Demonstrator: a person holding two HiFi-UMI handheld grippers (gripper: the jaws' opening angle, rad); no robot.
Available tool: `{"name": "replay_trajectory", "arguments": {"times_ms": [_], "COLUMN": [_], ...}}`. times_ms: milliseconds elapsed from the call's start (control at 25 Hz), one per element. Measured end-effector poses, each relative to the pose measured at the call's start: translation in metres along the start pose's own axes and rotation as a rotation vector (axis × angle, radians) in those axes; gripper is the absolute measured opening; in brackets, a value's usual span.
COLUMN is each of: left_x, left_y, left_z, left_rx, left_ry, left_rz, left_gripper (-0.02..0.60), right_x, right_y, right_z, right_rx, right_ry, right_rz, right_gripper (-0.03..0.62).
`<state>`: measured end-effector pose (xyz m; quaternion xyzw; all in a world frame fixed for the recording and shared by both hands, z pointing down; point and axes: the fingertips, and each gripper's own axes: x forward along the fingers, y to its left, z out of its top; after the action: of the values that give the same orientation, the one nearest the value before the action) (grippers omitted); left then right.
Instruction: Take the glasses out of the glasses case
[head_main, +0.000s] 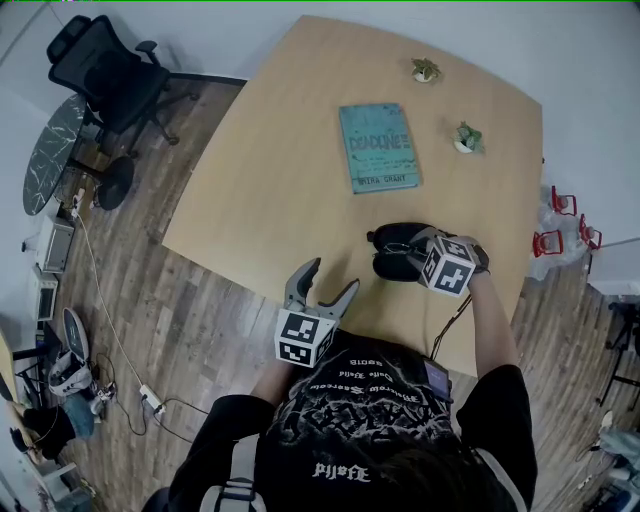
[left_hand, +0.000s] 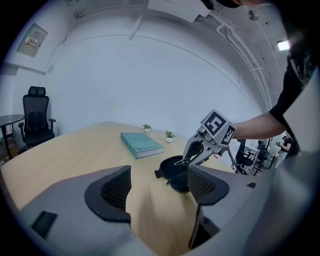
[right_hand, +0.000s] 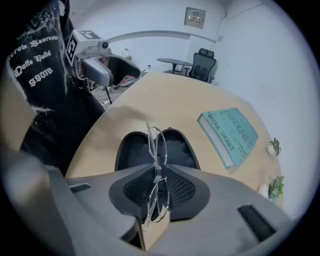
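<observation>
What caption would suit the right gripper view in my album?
Right tool pinching wire-rimmed glasses over the open black case, teal book beyond.

Right tongs (right_hand: 159, 175) steeply downward, jaws clamped; left tongs (head_main: 332, 275) near level, jaws apart.

The head view looks steeply down from above the person onto the wooden table (head_main: 270, 180), with the left gripper (head_main: 332, 275) nearest. The left gripper view faces almost level across the tabletop toward the right gripper (left_hand: 183, 161). The right gripper view tilts steeply down, close over the open glasses case (right_hand: 132, 150) (the nearest look of the three). All three share that case and the teal book (head_main: 378, 147) beyond both grippers.
</observation>
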<state>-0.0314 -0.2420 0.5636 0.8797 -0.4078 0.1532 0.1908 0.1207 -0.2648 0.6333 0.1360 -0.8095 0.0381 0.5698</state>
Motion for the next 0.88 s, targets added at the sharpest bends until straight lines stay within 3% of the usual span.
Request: {"name": "replay_trajectory", "arguments": {"times_ms": [360,880], "left_x": [-0.004,-0.005], "left_y": [-0.011,-0.028], "left_z": [0.009,0.019], "left_rx": [-0.006,-0.004], "left_ry": [-0.038,-0.073], "left_rz": [-0.007,-0.059], "left_gripper": [0.360,0.360], "right_x": [-0.033,-0.109], "right_y": [0.002,0.007], "right_z": [0.009,0.015], "right_rx": [0.132,0.344], "right_ry": [-0.133,-0.374], "right_rz": [-0.135,-0.414], "right_gripper": [0.078,0.078]}}
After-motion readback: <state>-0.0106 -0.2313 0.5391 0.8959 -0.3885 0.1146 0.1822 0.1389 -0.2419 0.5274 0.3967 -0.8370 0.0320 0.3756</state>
